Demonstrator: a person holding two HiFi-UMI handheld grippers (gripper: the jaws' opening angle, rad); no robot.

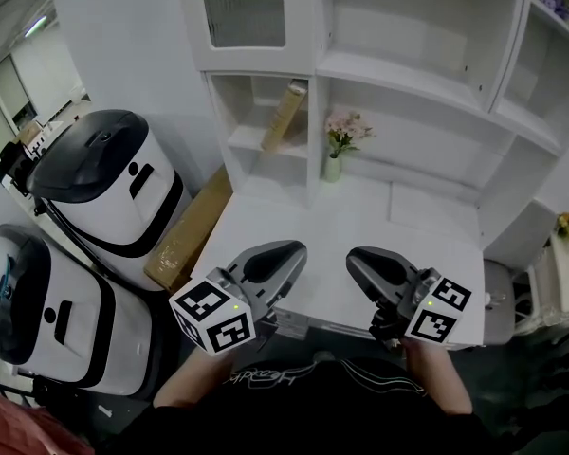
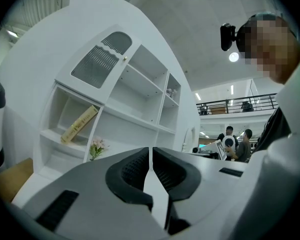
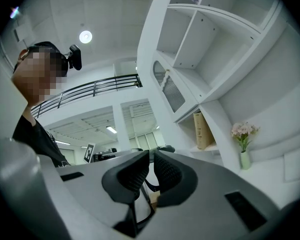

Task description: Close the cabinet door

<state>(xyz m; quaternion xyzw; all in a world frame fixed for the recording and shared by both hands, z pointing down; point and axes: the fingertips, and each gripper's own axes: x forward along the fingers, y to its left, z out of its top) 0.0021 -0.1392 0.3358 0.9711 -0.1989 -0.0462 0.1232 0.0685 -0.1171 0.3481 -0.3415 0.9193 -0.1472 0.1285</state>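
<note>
Approach judged pending: left tool (image 1: 286, 252) and right tool (image 1: 362, 260), jaws together and empty, are held low at 6 o'clock over the counter (image 1: 360, 218); cabinet door (image 1: 242, 8), at 11 o'clock and seemingly near flush, is yet to be reached and pressed.

left gripper (image 1: 286, 252) and right gripper (image 1: 363, 259) point forward side by side, both with jaws closed and empty.

White cabinet (image 1: 417, 74): painted board, smooth, matt to satin. Its cabinet door (image 1: 242, 8): white frame round a ribbed, translucent pane. The left gripper (image 1: 292, 251) and right gripper (image 1: 358, 260): grey moulded plastic, matt; pads (image 2: 135, 171) black, finely ribbed, rubbery-looking. The marker cubes (image 1: 213, 318): matt black-and-white print. The box (image 1: 185, 230): dull brown card. The machines (image 1: 104, 183): glossy white plastic shells, black tops.
</note>
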